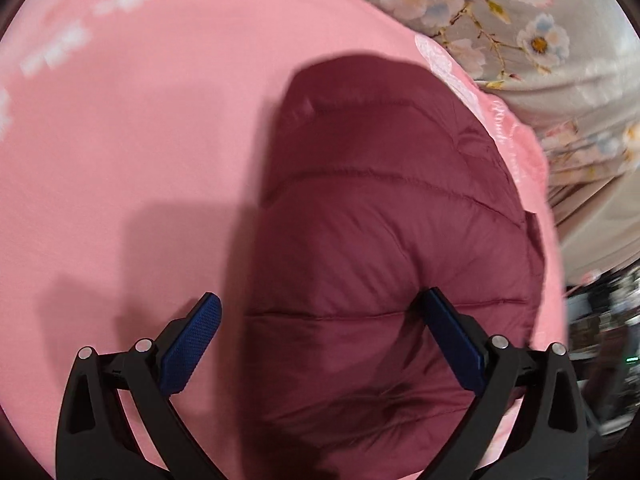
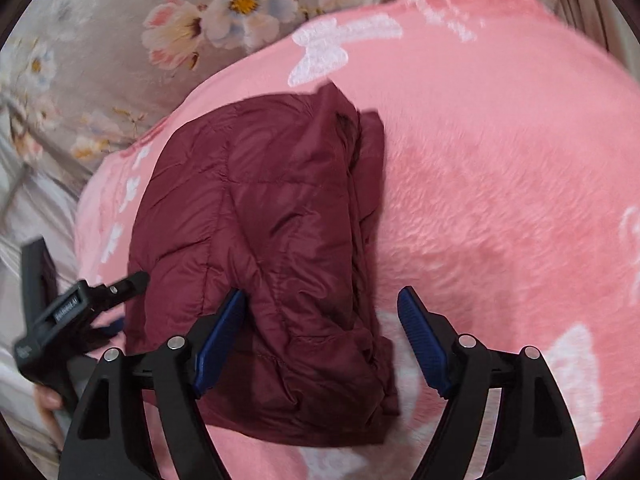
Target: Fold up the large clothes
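A dark red quilted puffer jacket (image 1: 384,248) lies folded into a compact bundle on a pink fleece blanket (image 1: 132,152). My left gripper (image 1: 320,300) hovers over the bundle's near end with its blue pads wide apart, gripping nothing. In the right wrist view the same jacket (image 2: 260,248) shows as a thick rectangle with layered edges along its right side. My right gripper (image 2: 322,300) stands open, its jaws straddling the jacket's near right corner without pressing on it. The left gripper's black body (image 2: 80,312) shows at the jacket's left edge, held by a hand (image 2: 48,404).
The pink blanket (image 2: 500,168) with white butterfly patterns spreads to the right of the jacket. A grey floral bedsheet (image 2: 120,40) lies beyond its edge, seen too in the left wrist view as floral bedsheet (image 1: 520,20). Dark clutter (image 1: 600,340) sits past the bed's edge.
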`<state>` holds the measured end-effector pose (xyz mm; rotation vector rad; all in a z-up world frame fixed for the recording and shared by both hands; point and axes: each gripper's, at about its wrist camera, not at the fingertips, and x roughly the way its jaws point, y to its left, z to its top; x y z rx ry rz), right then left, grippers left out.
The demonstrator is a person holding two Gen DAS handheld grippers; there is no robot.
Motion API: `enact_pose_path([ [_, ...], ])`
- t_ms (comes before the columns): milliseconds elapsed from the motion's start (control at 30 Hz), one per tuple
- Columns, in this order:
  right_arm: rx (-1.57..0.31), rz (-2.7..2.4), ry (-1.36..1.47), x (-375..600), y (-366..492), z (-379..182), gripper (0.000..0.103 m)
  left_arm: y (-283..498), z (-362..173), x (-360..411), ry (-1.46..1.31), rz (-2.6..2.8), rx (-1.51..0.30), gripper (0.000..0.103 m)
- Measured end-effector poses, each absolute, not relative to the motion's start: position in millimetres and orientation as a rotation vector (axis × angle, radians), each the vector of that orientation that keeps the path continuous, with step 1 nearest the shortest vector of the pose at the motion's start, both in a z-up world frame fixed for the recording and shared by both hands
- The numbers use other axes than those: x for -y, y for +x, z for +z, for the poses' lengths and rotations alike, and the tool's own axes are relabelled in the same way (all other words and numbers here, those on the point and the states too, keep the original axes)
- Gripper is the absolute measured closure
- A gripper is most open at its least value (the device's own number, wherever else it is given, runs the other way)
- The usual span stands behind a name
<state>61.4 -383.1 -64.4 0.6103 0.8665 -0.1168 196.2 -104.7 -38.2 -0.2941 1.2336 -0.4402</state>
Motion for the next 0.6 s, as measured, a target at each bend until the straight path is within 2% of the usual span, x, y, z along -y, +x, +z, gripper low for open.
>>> enact_pose_path([
  [67,-0.861,-0.065,0.720,391.7,65.8,-78.8,0.024,199.3,-50.6,106.1,-0.366,-0.469,-1.264,0.005],
  [167,-0.830,-0.022,0.785,393.1,66.7,-88.6,0.022,198.6,-49.2,114.6,-0.329,-0.503,-1.236,0.005],
  [200,-0.825,-0.017,0.778,391.3,67.2,-88.4,0.025,198.7,-48.3,117.9,-0.314,-0.519,-1.233,0.005],
  [233,-0.822,-0.008,0.770,389.5,68.3,-88.3,0.033,198.3,-47.0,119.9,-0.303,-0.532,-1.226,0.005],
  [300,-0.818,0.051,0.798,386.9,69.8,-89.8,0.052,195.4,-42.0,121.2,-0.280,-0.544,-1.207,0.017],
  [333,-0.818,0.055,0.806,386.6,69.8,-89.9,0.066,195.3,-38.5,120.4,-0.272,-0.548,-1.198,0.022],
  [367,-0.806,0.057,0.791,384.2,68.7,-85.1,0.072,194.2,-33.9,119.8,-0.257,-0.555,-1.184,0.034],
  [400,-0.792,0.057,0.774,381.9,67.5,-78.5,0.080,191.9,-26.4,118.4,-0.238,-0.568,-1.165,0.040],
  [467,-0.765,0.049,0.716,372.9,63.3,-60.1,0.084,188.5,-6.6,115.8,-0.208,-0.611,-1.121,0.057],
  [600,-0.692,0.054,0.626,354.9,51.4,-21.0,0.086,171.5,41.4,108.9,-0.145,-0.677,-1.004,0.065],
])
